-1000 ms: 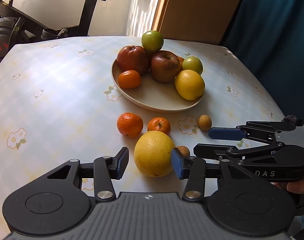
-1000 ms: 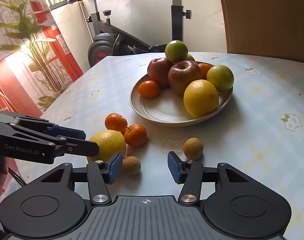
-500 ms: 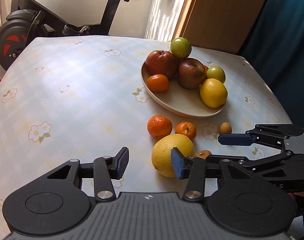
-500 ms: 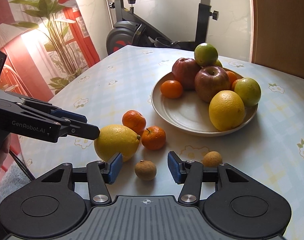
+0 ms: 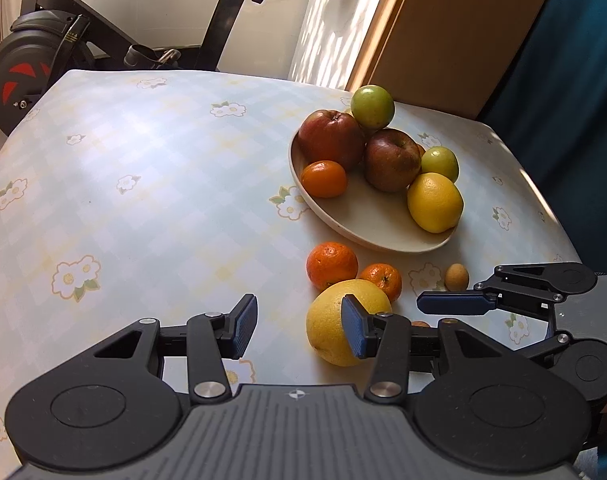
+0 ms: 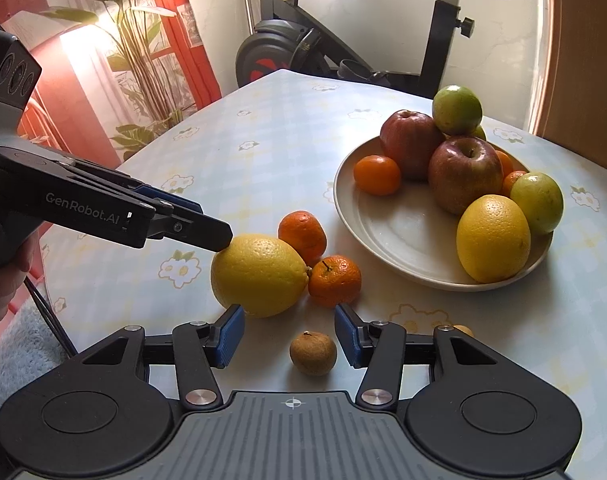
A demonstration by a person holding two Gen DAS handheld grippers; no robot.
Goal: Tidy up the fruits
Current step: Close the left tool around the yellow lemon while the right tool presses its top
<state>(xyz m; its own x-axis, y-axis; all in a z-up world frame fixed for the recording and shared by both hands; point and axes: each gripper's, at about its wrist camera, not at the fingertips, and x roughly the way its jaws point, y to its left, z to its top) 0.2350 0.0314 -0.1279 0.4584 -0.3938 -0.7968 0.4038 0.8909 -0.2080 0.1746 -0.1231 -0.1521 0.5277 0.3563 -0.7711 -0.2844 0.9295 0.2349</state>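
Observation:
A beige plate (image 5: 383, 236) (image 6: 387, 236) holds two red apples, green fruits, a tangerine and a yellow citrus (image 6: 493, 238). On the table lie a big yellow citrus (image 5: 331, 328) (image 6: 259, 274), two tangerines (image 5: 331, 266) (image 6: 334, 280) and two small brown fruits (image 6: 313, 353) (image 5: 456, 276). My left gripper (image 5: 299, 332) is open, with the big citrus just behind its right finger. My right gripper (image 6: 289, 334) is open with one brown fruit between its fingers. The left gripper's tip (image 6: 207, 232) touches the big citrus.
The table has a pale checked cloth with flowers (image 5: 143, 200). An exercise bike (image 5: 43, 52) stands behind the far edge. A plant (image 6: 135, 60) and red wall are at the left. A wooden panel (image 5: 443, 32) is behind the plate.
Both grippers shifted left. The big citrus went from between the left fingers to behind the right finger. The brown fruit now lies between the right gripper's fingers.

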